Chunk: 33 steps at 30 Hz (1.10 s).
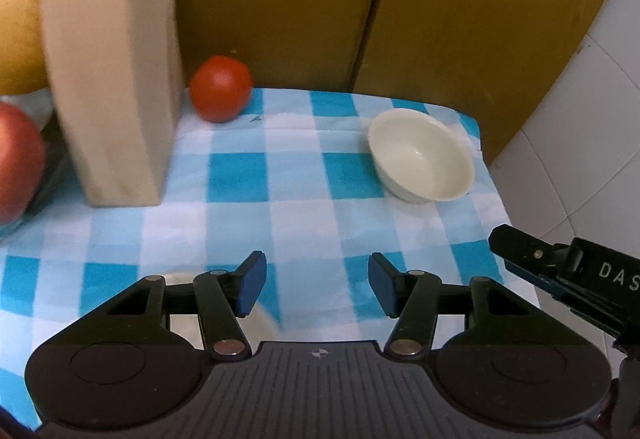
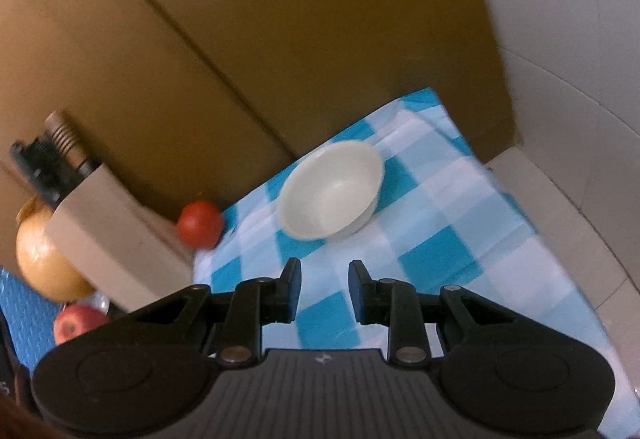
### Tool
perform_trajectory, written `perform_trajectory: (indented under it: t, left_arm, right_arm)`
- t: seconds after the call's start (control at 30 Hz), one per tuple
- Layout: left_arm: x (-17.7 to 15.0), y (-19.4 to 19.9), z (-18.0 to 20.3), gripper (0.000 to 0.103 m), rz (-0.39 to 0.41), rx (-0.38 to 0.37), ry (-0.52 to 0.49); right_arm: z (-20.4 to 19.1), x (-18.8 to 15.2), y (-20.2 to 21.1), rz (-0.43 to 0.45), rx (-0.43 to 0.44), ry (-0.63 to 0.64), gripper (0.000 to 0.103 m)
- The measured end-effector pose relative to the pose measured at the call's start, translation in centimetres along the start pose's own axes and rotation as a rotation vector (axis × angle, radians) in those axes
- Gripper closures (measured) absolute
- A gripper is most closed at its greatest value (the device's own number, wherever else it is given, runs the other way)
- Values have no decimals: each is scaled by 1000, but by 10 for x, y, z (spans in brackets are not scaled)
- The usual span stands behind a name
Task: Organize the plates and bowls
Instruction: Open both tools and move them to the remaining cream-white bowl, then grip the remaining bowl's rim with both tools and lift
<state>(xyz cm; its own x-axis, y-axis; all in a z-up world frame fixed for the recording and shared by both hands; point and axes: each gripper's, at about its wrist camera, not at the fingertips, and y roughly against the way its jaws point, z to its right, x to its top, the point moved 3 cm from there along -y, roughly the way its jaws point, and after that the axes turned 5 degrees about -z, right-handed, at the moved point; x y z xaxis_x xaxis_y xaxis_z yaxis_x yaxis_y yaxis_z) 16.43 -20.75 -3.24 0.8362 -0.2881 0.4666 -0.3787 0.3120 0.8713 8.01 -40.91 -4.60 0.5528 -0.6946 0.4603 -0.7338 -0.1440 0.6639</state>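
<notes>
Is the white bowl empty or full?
Empty: the white bowl sits upright on the checked cloth, its bare inside visible in both wrist views.

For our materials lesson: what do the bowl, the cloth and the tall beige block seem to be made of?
Bowl: probably glazed ceramic, perhaps melamine; smooth cream surface with a soft sheen.
Cloth: woven fabric, matte, blue and white checks, creased and draping over the edge.
Block: looks like pale unvarnished wood, matte; blur hides any grain, so it is uncertain.
</notes>
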Motion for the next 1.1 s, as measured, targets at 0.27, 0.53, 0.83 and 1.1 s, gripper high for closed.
perform_trajectory:
  t: [0.27, 0.53, 0.83, 1.1]
  left_arm:
    - [23, -17, 19, 38, -5, -8, -14]
    - [43, -31, 27, 38, -5, -15, -6]
    - [62, -44, 35, 38, 17, -57, 14]
    - [67, -73, 32, 46, -11, -64, 40]
  right_arm:
    - [17, 19, -16, 2, -18, -43, 77]
    - [20, 32, -33, 5, -15, -63, 77]
    - [26, 42, -52, 6, -18, -88, 77]
    - [28, 49, -72, -4, -19, -89, 76]
